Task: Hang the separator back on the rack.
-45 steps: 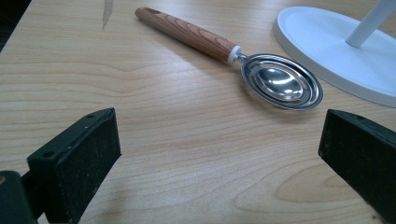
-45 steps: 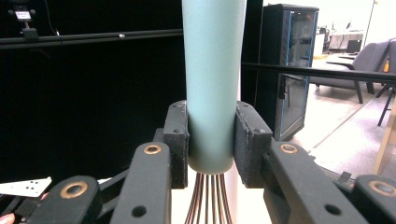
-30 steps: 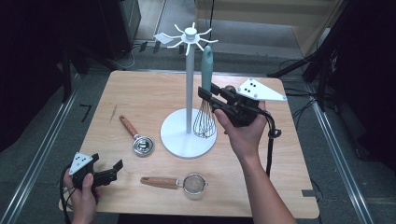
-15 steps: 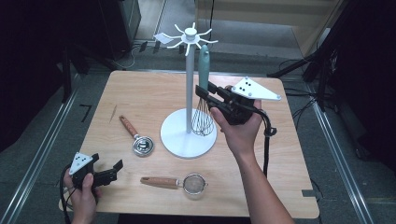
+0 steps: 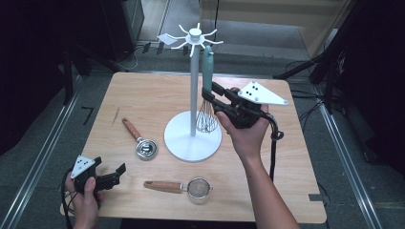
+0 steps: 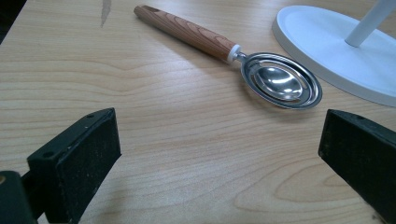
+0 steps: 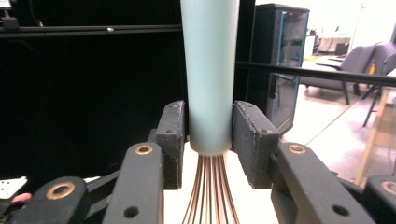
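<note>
A whisk with a pale green handle [image 5: 207, 62] hangs upright beside the pole of a white utensil rack [image 5: 193, 81], its wires [image 5: 206, 117] just above the round base. My right gripper [image 5: 210, 93] reaches in from the right at the handle's lower end. In the right gripper view the handle [image 7: 210, 70] stands between the pads [image 7: 252, 140]. The jaws have just been opening, and the pads flank the handle closely without clearly pressing on it. My left gripper [image 5: 117, 174] rests open near the table's front left corner, nothing between its jaws [image 6: 219, 154].
A measuring spoon with a wooden handle [image 5: 143, 145] [image 6: 280, 84] lies left of the rack's base [image 5: 191, 143]. A small strainer with a wooden handle [image 5: 198, 187] lies near the front edge. The table's right side is bare wood.
The whisk handle has come more upright under the rack's arm. The right gripper's jaws stand slightly wider around it. The left hand has not moved.
</note>
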Available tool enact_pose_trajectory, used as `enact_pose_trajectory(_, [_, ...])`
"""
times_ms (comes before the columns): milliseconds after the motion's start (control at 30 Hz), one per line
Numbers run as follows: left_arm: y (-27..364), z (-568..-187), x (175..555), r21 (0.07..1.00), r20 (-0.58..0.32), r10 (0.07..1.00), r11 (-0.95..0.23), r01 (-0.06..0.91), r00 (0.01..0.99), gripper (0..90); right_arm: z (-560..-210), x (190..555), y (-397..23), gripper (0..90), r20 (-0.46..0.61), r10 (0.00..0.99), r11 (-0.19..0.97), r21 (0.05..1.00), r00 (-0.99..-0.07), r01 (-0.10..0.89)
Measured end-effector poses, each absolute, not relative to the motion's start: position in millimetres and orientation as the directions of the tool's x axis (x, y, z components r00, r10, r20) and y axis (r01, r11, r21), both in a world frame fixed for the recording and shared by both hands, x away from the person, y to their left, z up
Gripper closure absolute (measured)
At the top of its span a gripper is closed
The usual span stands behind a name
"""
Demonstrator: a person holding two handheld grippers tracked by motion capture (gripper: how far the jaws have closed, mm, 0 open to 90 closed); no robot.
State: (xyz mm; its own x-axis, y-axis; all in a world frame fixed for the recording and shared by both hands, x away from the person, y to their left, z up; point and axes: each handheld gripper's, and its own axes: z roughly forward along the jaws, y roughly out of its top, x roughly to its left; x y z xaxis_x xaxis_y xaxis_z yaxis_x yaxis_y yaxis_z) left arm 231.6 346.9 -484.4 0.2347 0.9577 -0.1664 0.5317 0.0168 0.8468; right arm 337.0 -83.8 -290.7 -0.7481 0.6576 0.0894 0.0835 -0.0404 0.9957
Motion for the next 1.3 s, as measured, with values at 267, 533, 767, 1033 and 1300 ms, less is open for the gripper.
enact_pose_trajectory(267, [347,-484,232,0.847,-0.164,0.958,0.015,0.532,0.236,0.0,-289,336,-92,79.1,0.074,0.696,-0.055,0.997,-0.715,0.05])
enact_pose_trajectory(533, [347,-485,232,0.847,-0.166,0.958,0.017,0.532,0.235,0.0,-279,342,-91,90.0,0.021,0.77,-0.035,0.999,-0.637,-0.009])
enact_pose_trajectory(767, [347,-484,232,0.847,-0.166,0.957,0.015,0.532,0.237,0.0,-263,348,-81,90.0,-0.019,0.765,-0.037,0.997,-0.644,-0.073])
enact_pose_trajectory(1033, [347,-484,232,0.847,-0.166,0.957,0.014,0.531,0.239,0.0,-247,350,-74,90.0,-0.018,0.786,-0.058,0.993,-0.619,-0.102])
enact_pose_trajectory(1300, [347,-484,232,0.847,-0.163,0.957,0.012,0.531,0.238,0.0,-234,358,-69,90.0,-0.003,0.809,-0.061,0.994,-0.588,-0.088])
